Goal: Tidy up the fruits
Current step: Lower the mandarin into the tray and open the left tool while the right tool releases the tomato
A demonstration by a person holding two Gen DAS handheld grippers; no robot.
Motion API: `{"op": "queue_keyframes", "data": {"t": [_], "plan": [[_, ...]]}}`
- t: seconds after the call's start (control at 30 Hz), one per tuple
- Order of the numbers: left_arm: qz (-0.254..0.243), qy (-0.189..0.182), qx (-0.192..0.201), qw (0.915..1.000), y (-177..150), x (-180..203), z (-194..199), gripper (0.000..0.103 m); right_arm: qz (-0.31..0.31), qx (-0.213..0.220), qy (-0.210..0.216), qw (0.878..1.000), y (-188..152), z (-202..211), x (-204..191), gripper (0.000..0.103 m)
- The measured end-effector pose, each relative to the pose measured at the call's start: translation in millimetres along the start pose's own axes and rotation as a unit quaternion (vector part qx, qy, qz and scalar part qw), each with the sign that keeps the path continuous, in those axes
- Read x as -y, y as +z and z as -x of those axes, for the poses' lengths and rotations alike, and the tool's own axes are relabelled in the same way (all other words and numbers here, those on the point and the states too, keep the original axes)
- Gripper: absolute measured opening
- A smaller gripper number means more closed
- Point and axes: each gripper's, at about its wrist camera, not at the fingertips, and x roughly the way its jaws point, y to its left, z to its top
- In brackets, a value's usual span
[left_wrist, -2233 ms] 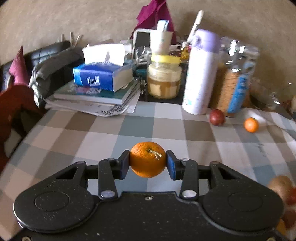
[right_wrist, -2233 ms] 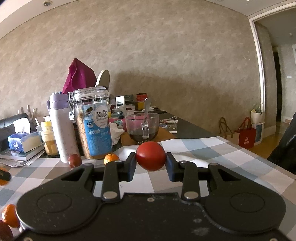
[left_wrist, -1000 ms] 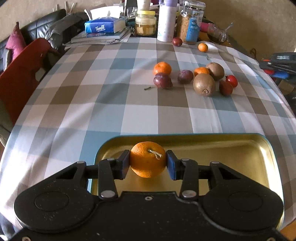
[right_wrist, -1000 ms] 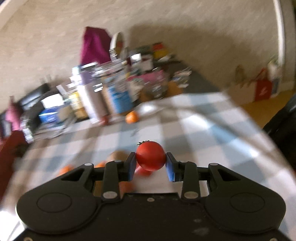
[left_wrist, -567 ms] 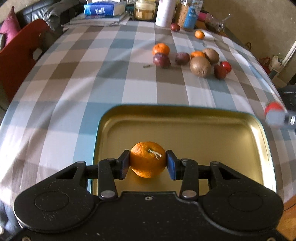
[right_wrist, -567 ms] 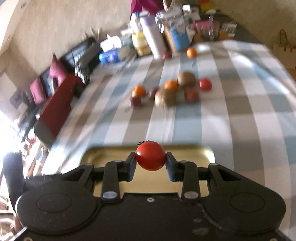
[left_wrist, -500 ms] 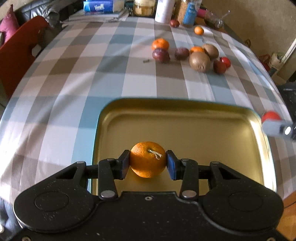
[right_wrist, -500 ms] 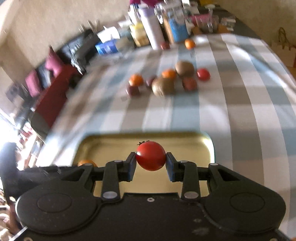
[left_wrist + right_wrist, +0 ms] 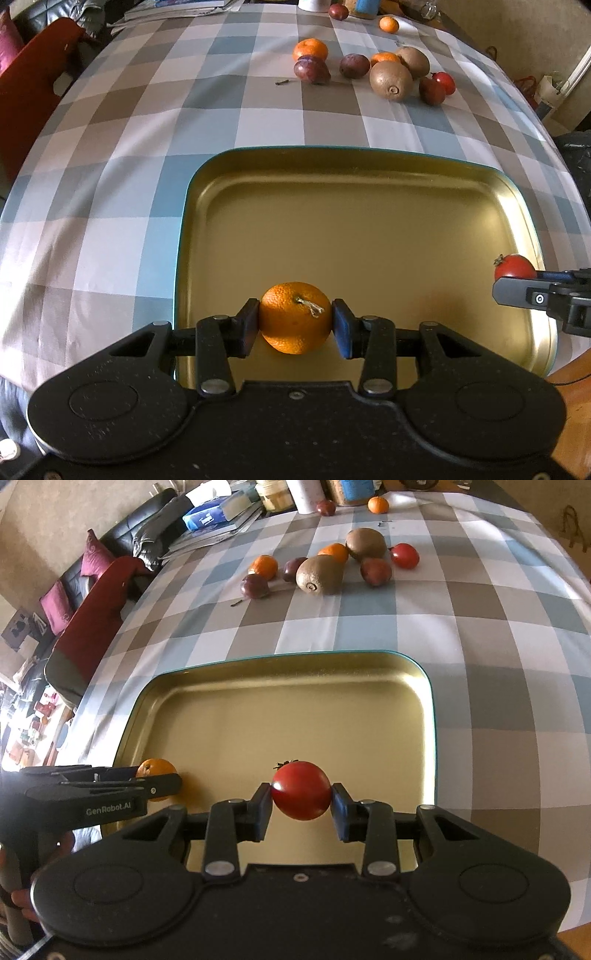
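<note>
The counter (image 9: 147,122) wears a checked cloth of blue, grey and white. A gold tray (image 9: 354,192) with a teal rim lies at its near edge. Further back sits a loose cluster of fruit — two kiwis (image 9: 390,79), mandarins (image 9: 310,50), dark plums (image 9: 311,70), a tomato (image 9: 443,82) — and at the far end books (image 9: 207,531) and jars

Checked tablecloth (image 9: 480,635), black sofa (image 9: 122,535) with magenta cushions (image 9: 55,607), beige wall (image 9: 55,513).

Beyond the one gold metal tray (image 9: 369,177): two brown kiwis (image 9: 390,79), three small oranges (image 9: 310,49), one red tomato (image 9: 444,82).
</note>
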Motion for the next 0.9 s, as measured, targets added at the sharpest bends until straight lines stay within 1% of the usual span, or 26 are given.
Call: {"op": "queue_keyframes", "data": {"t": [0.13, 0.33, 0.4, 0.43, 0.47, 0.67, 0.83, 0.9], "plan": [[0.0, -0.001, 0.003, 1.0, 1, 1, 2, 0.05, -0.002, -0.003, 0.017, 1.0, 2, -1, 2, 0.037], [-0.002, 0.004, 0.009, 1.0, 3, 3, 6, 0.052, -0.004, 0.009, 0.039, 0.999, 4, 7, 3, 0.037], [-0.004, 0.003, 0.008, 1.0, 4, 4, 7, 0.056, -0.002, 0.012, 0.041, 0.999, 3, 8, 3, 0.037], [-0.004, 0.004, 0.007, 1.0, 3, 4, 7, 0.06, -0.001, 0.014, 0.038, 0.999, 3, 8, 2, 0.037], [-0.004, 0.005, 0.009, 0.9999, 3, 4, 7, 0.061, 0.001, 0.015, 0.035, 0.999, 2, 7, 2, 0.037], [0.002, 0.03, 0.024, 0.9993, 4, 5, 9, 0.061, 0.013, 0.036, 0.013, 0.999, -1, 6, 2, 0.037], [0.002, 0.055, 0.037, 0.9978, 6, 6, 10, 0.062, 0.015, 0.057, 0.023, 0.998, -2, 9, 4, 0.037], [-0.002, 0.057, 0.047, 0.9973, 6, 7, 11, 0.062, 0.019, 0.071, 0.03, 0.997, -3, 12, 3, 0.037]]}}
